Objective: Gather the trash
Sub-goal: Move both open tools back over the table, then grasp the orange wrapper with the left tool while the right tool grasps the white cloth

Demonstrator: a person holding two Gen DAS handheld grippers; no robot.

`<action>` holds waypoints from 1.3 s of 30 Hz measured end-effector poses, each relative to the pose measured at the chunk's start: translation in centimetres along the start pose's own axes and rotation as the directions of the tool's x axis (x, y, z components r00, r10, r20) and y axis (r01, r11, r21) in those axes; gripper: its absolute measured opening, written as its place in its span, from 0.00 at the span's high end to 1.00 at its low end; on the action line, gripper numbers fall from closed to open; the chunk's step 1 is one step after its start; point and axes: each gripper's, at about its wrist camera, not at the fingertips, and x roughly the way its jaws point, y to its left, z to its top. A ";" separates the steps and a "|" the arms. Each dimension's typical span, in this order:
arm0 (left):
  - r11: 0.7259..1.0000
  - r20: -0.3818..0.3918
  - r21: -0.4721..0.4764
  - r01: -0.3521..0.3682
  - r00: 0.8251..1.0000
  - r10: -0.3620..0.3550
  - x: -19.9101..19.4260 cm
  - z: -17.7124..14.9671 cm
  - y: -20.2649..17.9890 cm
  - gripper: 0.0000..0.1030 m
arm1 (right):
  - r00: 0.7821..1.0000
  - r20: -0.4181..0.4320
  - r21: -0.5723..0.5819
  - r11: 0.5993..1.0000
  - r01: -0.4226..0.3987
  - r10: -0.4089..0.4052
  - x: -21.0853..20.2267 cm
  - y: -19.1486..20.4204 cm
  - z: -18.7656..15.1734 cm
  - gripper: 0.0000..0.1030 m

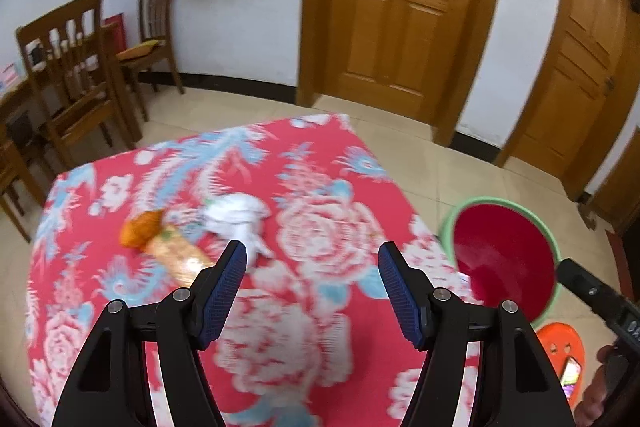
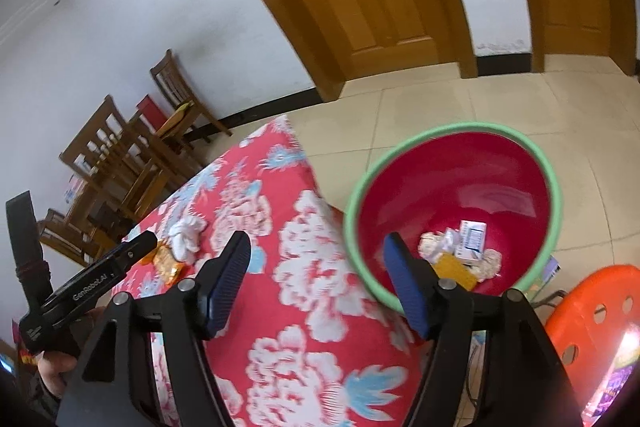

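A red basin with a green rim [image 2: 452,163] stands on the floor beside the table; inside lie several bits of trash [image 2: 464,251]: a small white box, crumpled paper, an orange wrapper. On the red flowered tablecloth [image 1: 312,327] rest a crumpled white tissue [image 1: 238,217], an orange peel [image 1: 142,229] and a clear snack wrapper [image 1: 182,255]. My left gripper [image 1: 312,259] hovers open over the cloth, just right of the wrappers, nothing between its blue pads. My right gripper [image 2: 316,251] is open and empty, straddling the table edge and the basin rim. The basin [image 1: 504,259] also shows in the left wrist view.
An orange plastic stool [image 2: 592,311] with a lit phone on it stands right of the basin. Wooden chairs [image 1: 76,75] and a table crowd the left wall. Two wooden doors [image 1: 400,3] lie ahead. Tiled floor surrounds the table.
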 end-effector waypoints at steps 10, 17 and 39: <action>0.992 0.008 -0.071 -0.109 0.994 0.110 0.2 0.7 7.0 0.32 | 0.998 -0.039 -0.098 0.994 -0.051 0.048 3.0 6.4 0.3 0.31; 0.980 0.006 -0.119 -0.162 0.987 0.164 1.4 0.6 11.2 0.32 | 0.995 -0.065 -0.160 0.984 -0.082 0.072 5.8 10.6 0.2 0.31; 0.967 -0.038 -0.170 -0.191 0.982 0.187 8.4 -0.4 16.2 0.32 | 0.986 -0.158 -0.214 0.973 -0.082 0.048 14.3 15.9 -0.7 0.31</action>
